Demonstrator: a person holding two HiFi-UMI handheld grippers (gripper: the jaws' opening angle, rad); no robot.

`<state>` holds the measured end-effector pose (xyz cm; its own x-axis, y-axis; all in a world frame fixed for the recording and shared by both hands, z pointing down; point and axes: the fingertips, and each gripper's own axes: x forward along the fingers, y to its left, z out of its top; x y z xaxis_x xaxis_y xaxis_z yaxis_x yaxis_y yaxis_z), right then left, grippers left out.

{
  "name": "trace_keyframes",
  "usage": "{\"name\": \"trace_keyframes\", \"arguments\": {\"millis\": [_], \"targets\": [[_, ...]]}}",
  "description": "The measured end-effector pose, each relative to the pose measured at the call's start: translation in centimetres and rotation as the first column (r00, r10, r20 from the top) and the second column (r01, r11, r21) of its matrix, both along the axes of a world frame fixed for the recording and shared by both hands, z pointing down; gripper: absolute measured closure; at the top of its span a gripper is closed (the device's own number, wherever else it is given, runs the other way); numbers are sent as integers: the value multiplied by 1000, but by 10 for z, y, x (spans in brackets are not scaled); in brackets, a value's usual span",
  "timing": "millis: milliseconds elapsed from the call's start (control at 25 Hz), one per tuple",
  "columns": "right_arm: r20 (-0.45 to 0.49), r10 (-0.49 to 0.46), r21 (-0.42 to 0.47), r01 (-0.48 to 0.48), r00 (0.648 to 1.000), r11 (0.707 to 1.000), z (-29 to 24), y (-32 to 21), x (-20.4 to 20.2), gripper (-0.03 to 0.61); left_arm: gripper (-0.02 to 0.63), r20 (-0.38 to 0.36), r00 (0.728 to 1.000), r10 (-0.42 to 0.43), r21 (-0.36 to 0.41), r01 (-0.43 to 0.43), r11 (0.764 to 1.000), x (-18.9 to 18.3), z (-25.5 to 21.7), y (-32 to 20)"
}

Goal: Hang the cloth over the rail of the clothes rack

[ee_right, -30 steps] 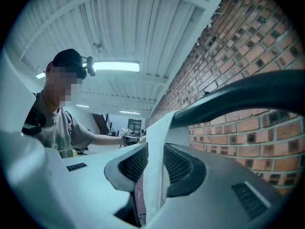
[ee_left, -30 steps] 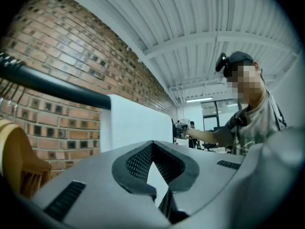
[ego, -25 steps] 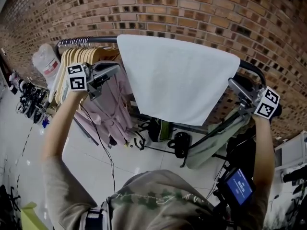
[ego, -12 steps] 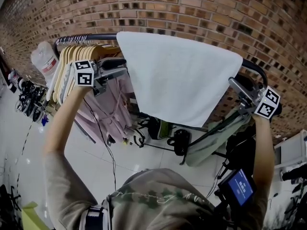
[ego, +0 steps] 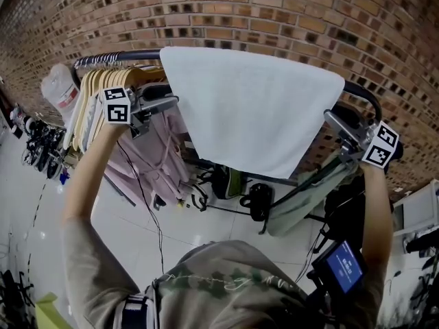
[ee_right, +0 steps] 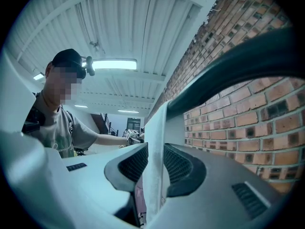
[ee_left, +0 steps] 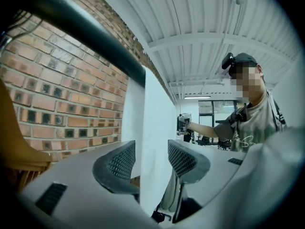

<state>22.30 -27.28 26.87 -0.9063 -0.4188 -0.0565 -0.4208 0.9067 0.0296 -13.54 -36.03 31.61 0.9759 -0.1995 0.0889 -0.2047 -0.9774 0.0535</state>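
Over the rail (ego: 120,55) the cloth (ego: 254,108) is hanging, the left tool (ego: 171,97) just opening wide around its edge, the right tool (ego: 330,119) pinching the other side, apparently steadying it.

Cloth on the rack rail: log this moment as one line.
cloth: draped over rail | left gripper: jaws just opening, cloth between, not pinched | right gripper: shut on cloth

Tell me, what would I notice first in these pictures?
The big white cloth is draped over the dark rail, right in the middle against the brick wall. The right claw pinches its right edge, while the left claw has just been opening, with the left edge loose between its jaws. A row of wooden hangers hangs on the rail at the left.
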Motion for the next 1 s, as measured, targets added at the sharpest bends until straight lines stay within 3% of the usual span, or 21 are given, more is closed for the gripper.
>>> {"name": "trace_keyframes", "arguments": {"millis": [120,400,480,680,840,880,960,1000], "targets": [[-5,-22,5,22,1000,1000,1,-1,-7,497,410,26,999,27,7,-27,1000,9,3,-1],[-94,-21,24,23,995,999,9,0,-16,499,414,-32,997,71,-2,-71,997,16,-7,12],[-74,0,8,1,997,1000,7,-4,-10,499,469,-51,995,83,-5,-84,996,18,-13,17],[19,15,-50,-14,1000,999,7,-13,3,497,538,-101,989,112,-17,-114,993,23,-24,25],[6,-72,-34,72,997,997,8,-2,-10,499,540,-98,988,118,-18,-120,993,25,-24,28],[-8,-101,-25,101,995,995,8,4,-16,499,577,-96,989,117,-18,-119,993,24,-24,28],[-36,-137,-9,136,990,991,6,14,-25,500,589,-92,988,121,-22,-123,992,22,-25,30],[-43,-145,-5,145,989,989,5,19,-27,556,589,-91,988,126,-25,-129,991,22,-27,32]]}}
